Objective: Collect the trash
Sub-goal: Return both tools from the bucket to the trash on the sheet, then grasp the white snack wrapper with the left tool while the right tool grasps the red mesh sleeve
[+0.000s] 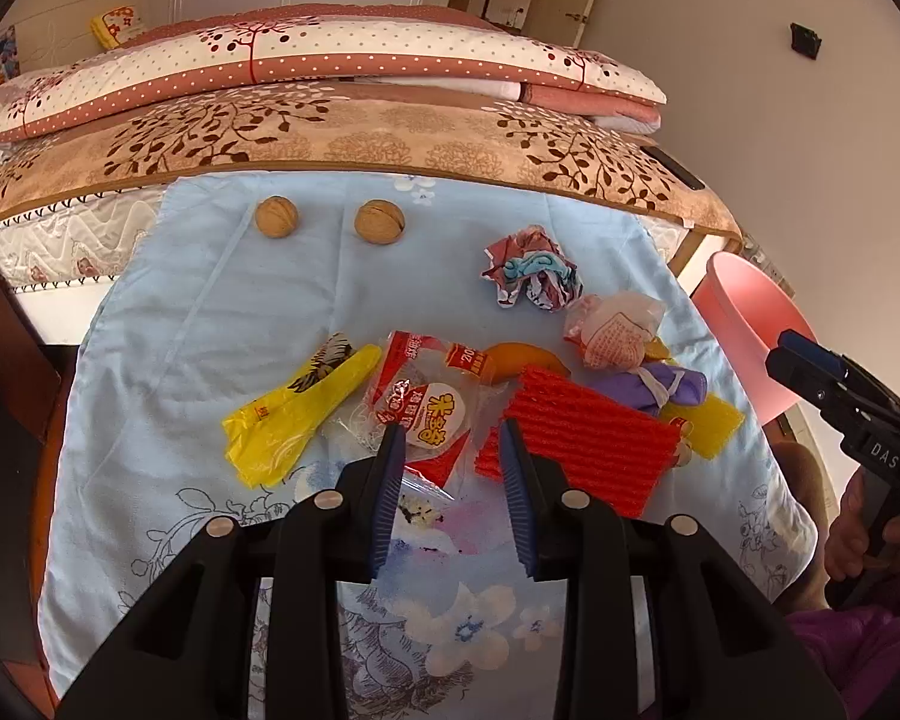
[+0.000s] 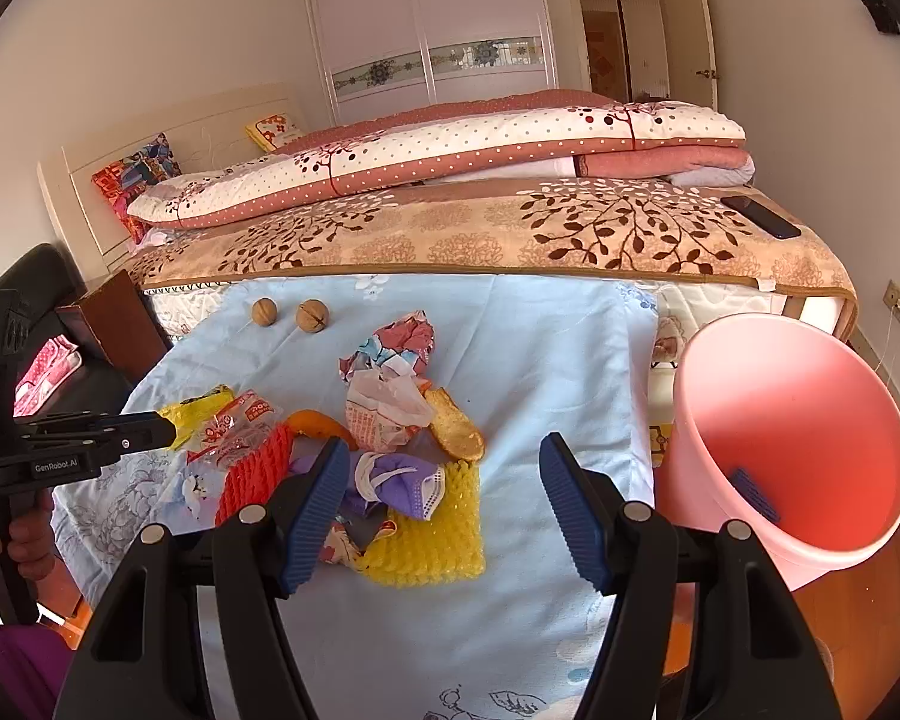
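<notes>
Trash lies on a light blue floral cloth (image 1: pixel 210 312): a yellow plastic bag (image 1: pixel 297 414), a red-and-clear snack wrapper (image 1: pixel 426 408), a red foam net (image 1: pixel 582 444), an orange peel (image 1: pixel 522 360), a purple mask (image 2: pixel 396 480), a yellow foam net (image 2: pixel 432 534), a white printed bag (image 2: pixel 384 414) and crumpled paper (image 2: pixel 396 342). My left gripper (image 1: pixel 450 429) hangs open just above the snack wrapper's near edge, without pressing it. My right gripper (image 2: pixel 444 444) stands open over the mask and yellow net, empty. A pink bin (image 2: pixel 798 438) stands to the right.
Two walnuts (image 1: pixel 276 216) (image 1: pixel 379 221) sit at the cloth's far edge. A bed with folded quilts (image 2: pixel 450 144) rises behind, with a dark phone (image 2: pixel 762 216) on it. A blue object (image 2: pixel 756 495) lies inside the bin. A dark wooden stand (image 2: pixel 114 318) is at the left.
</notes>
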